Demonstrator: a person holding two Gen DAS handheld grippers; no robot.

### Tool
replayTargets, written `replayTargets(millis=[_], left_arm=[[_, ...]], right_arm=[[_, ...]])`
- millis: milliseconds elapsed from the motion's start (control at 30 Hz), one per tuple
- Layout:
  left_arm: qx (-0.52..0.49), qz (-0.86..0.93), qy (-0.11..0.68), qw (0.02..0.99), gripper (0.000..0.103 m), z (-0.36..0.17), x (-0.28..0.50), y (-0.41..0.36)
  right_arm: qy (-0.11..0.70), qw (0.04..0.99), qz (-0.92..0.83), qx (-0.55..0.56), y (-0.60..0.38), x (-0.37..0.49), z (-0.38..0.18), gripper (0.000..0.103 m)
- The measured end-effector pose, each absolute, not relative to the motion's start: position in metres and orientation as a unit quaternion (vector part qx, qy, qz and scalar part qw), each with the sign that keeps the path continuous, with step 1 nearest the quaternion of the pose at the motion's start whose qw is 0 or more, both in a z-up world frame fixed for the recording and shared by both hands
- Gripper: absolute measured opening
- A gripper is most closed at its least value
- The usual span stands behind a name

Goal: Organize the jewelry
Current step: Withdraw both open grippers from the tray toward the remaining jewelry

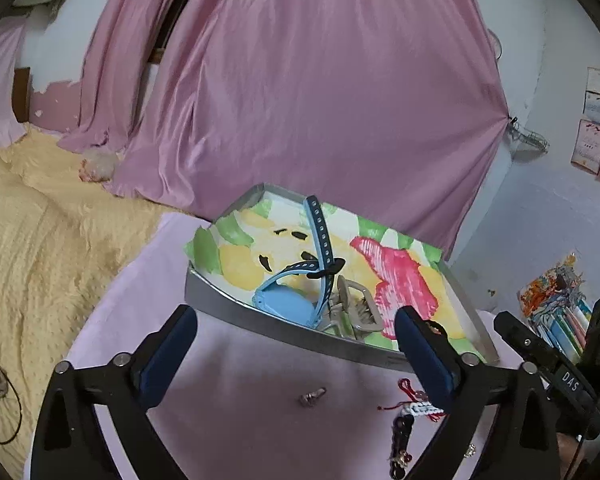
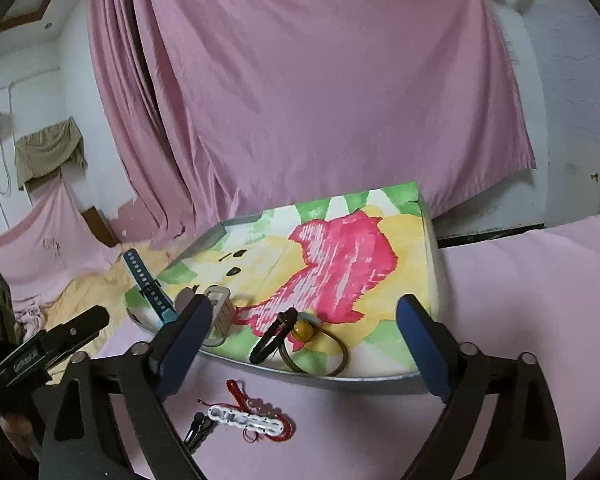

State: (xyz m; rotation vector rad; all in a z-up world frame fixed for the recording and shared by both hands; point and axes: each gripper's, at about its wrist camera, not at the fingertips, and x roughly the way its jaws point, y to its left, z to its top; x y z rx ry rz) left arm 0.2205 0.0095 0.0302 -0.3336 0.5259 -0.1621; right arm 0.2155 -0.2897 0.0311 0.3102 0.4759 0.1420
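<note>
Setting: you hold two grippers over a pink-covered surface [image 1: 236,380]; a shallow grey tray [image 1: 284,326] lined w/ flower-print paper sits just ahead.
Left gripper [image 1: 296,344]: jaws spread wide, nothing between them; hovers above the cloth, near the tray's front wall.
Right gripper [image 2: 304,344]: also wide open, empty; tips sit over the tray's front edge.
Done so far (judged): several pieces lie in the tray already. Blue watch [image 1: 290,300] w/ its strap sticking up, a beige hair claw clip [image 1: 350,312] touching it, and a brown band w/ amber bead [image 2: 308,330] beside a black loop [image 2: 270,340].
Left to do (judged): items still on the cloth, outside the tray. A red cord bracelet w/ white plate [image 2: 246,418], a dark beaded strand [image 1: 402,436], a small metal piece [image 1: 312,396], poss. a ring or earring, too small to tell.
Progress: approx. halfway, judging by pieces in vs. out.
Only in left view: the small metal piece; the watch body; the beaded strand's length toward you; a tiny pale piece by the right finger base.
Only in right view: the amber bead band and black loop; the bracelet's white plate clearly; tray's far right corner.
Both views: each shows the other gripper at its edge.
</note>
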Motion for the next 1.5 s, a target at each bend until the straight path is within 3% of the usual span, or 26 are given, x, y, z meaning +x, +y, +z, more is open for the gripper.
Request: replayTargets(millis=[367, 900, 1500], left_arm=[[-0.104, -0.075, 0.192, 0.973, 0.102, 0.046, 0.161, -0.011], [-0.05, -0.071, 0.173, 0.981, 0.102, 0.035, 0.109, -0.029], [-0.015, -0.089, 0.255, 0.963, 0.102, 0.012, 0.115, -0.043]], right_arm=[[0.179, 0.976, 0.055, 0.111, -0.285, 0.147, 0.049, 0.096], [0.139, 0.99, -0.002, 0.019, -0.287, 0.071, 0.052, 0.097], [0.195, 0.981, -0.01, -0.008, -0.285, 0.069, 0.03, 0.097]])
